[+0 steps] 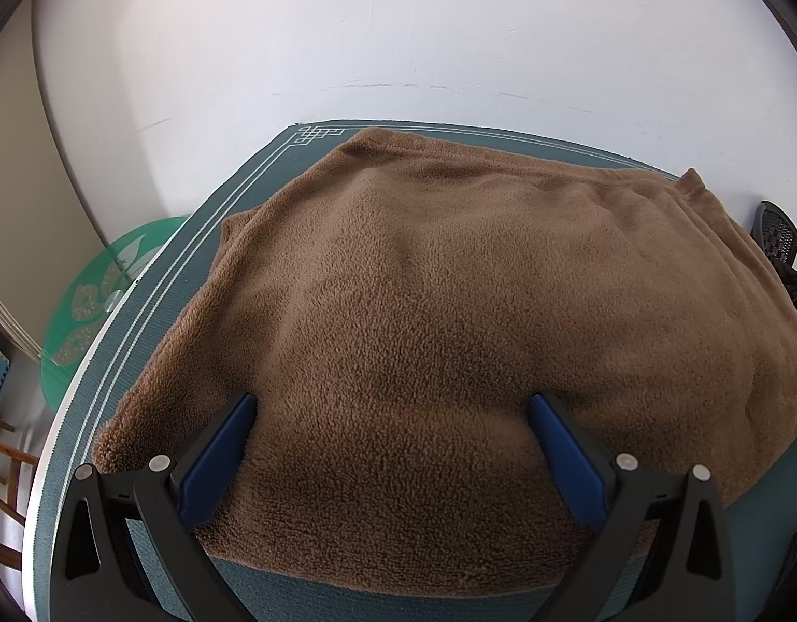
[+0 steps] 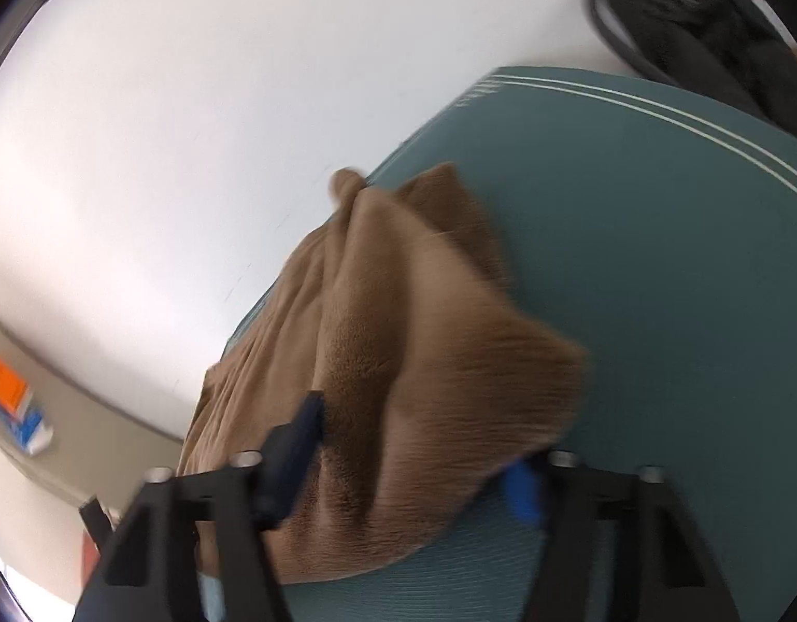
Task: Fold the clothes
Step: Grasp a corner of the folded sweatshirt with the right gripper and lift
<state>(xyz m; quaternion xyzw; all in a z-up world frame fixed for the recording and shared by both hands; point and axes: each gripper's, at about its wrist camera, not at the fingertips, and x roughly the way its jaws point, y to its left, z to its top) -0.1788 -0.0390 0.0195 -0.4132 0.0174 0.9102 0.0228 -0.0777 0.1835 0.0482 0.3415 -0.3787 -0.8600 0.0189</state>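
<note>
Left wrist view: fleece spread, fold under way

The brown fleece garment (image 1: 450, 311) was laid on the teal mat (image 1: 155, 311) on the desk. The left gripper (image 1: 393, 404) was spread above it. The right gripper (image 2: 424, 430) was seen straddling a raised corner; whether it was pinched could not be told. Carrying that corner across was judged next.

Teal mat (image 1: 155, 311) with white border lines on white table (image 1: 398, 41). Green glass disc (image 1: 87, 300) at 9 o'clock. Black mesh chair (image 2: 709, 5) at 1 o'clock. Orange box (image 2: 4, 381) at 8 o'clock, blurred.
</note>
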